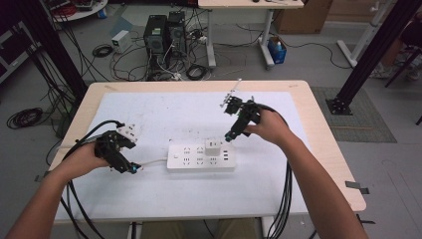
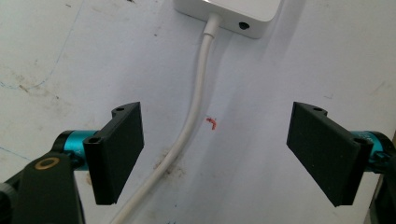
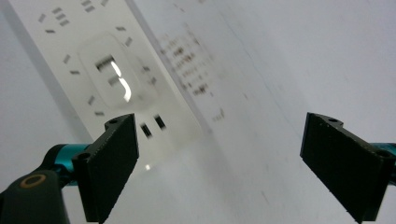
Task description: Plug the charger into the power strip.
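A white power strip [image 1: 200,157] lies flat near the middle of the table [image 1: 318,114], on a white sheet [image 1: 164,112] that covers most of the wooden top. A small white plug block [image 1: 213,147] sits in one of the strip's sockets toward its right end, on the far row. The strip's white cord [image 1: 152,162] leaves its left end and runs left toward the left gripper [image 1: 133,169], which a hand [image 1: 84,159] holds low over the sheet just left of the strip. In the left gripper view its jaws stand wide apart with nothing between them but the sheet; the cord [image 2: 194,116] runs up between them to the end of the strip [image 2: 229,11], touching neither jaw, and a small red mark [image 2: 212,122] shows on the sheet just right of the cord. The right gripper [image 1: 230,135] is held by the other hand [image 1: 271,127] just beside the right end of the strip, angled down toward it from the far right. In the right gripper view its jaws are also spread wide and empty; the strip [image 3: 100,65] lies blurred beyond the left jaw, with the plug block [image 3: 116,74] on it, and the bare sheet fills the right. On the floor beyond the table stand two dark computer towers [image 1: 164,34] among loose cables.
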Demonstrator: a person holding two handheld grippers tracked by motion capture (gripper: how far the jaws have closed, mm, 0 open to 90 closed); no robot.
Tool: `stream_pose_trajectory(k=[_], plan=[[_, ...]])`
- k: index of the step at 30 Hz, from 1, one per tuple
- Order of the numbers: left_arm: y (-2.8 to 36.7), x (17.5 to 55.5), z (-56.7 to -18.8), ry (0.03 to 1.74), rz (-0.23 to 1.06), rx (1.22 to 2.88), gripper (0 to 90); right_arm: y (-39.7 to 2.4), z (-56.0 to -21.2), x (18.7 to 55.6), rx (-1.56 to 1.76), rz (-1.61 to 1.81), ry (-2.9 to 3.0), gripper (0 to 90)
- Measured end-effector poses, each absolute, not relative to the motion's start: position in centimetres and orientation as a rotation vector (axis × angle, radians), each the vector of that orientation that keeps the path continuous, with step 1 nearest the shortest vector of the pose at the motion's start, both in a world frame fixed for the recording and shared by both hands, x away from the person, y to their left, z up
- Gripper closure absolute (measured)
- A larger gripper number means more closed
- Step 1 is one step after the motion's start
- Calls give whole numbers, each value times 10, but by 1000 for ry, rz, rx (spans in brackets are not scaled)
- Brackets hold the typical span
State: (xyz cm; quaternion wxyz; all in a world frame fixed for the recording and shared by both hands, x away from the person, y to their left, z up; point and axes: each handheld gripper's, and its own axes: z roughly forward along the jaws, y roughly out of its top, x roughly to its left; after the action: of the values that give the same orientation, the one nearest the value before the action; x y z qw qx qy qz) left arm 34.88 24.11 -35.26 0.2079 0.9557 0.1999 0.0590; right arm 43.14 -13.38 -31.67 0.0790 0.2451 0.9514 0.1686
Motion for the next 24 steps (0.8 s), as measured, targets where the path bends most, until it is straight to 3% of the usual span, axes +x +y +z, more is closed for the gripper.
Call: stream_pose_trajectory(k=[11,24], plan=[[243,355,-350,570,149,2659,190,-212,-323,409,1067,390,2714,110],[243,355,-347,589,174,2658,189,-261,-334,378,1238,295,2728,110]])
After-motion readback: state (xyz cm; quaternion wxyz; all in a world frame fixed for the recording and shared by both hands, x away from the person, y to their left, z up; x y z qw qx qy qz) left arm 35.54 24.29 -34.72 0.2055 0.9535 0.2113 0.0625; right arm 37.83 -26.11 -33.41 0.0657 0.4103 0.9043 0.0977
